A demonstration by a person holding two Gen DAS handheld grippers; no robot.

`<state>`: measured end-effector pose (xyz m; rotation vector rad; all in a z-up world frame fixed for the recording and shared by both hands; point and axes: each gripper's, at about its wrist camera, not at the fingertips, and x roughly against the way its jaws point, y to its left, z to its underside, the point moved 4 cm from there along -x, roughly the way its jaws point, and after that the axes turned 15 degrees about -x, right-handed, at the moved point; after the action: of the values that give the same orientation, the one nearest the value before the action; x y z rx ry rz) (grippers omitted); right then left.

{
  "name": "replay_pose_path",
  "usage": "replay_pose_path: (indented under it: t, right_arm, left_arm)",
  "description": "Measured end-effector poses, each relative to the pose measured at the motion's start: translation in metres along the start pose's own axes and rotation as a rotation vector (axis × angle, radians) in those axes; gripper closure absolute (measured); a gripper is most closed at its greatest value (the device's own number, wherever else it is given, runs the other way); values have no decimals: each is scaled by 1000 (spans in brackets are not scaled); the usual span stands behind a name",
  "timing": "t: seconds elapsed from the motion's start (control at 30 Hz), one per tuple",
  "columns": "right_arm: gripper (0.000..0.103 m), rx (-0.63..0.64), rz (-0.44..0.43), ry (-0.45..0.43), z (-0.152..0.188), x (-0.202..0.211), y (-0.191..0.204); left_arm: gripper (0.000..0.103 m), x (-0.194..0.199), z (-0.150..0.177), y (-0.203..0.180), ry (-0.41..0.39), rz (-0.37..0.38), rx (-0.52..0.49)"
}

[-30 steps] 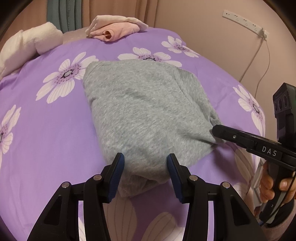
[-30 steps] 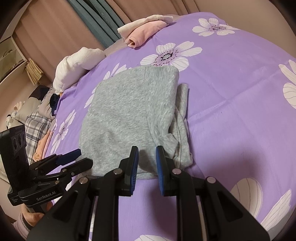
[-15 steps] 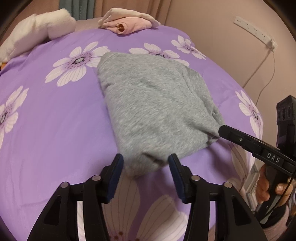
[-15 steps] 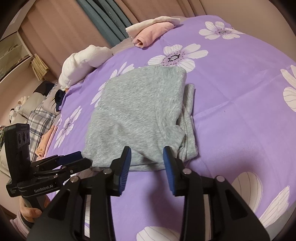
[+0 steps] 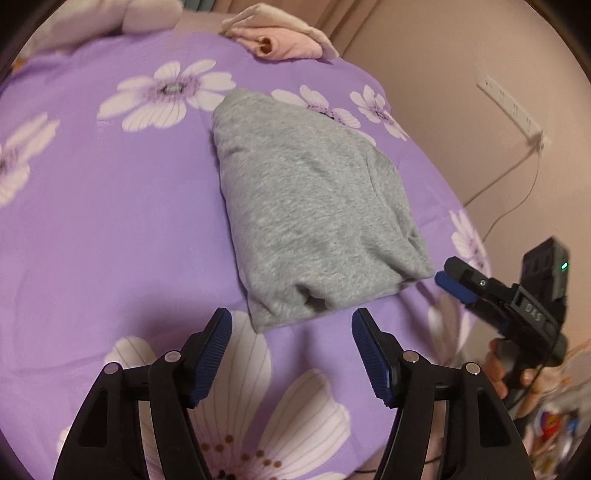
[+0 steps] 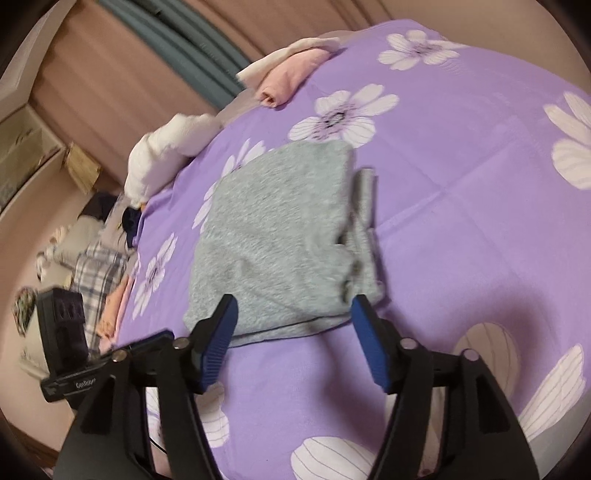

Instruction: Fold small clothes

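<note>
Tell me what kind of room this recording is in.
Most likely a bedroom: the grey garment lies on a purple flowered bedsheet, curtains hang behind, and more clothes are piled beside the bed.

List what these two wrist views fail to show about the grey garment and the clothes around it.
- Grey garment: its type and inner folded layers are hidden by its own top layer in both views.
- Pink and white clothes: bunched; the pieces are not separable.
- Plaid fabric: right wrist view, blurred and partly cut off by the bed edge.
</note>
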<state>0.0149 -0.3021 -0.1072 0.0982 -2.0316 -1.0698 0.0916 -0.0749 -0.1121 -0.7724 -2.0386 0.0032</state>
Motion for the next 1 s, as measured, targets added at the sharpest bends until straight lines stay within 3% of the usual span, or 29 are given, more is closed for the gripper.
replay_pose_path:
  t: [0.27,0.73,1.0]
  right_arm:
    - [32,-150,-34,39,-4,-1,-26]
    - [28,-146,-30,83,-29,-31,-32]
    - [27,-117,-49,129,-42,-54,-25]
  left_arm:
    - [35,-8,3,19,-9,152,155]
    - [35,-38,-22,27,2,183,186]
    - [21,-52,-34,32,1,184,200]
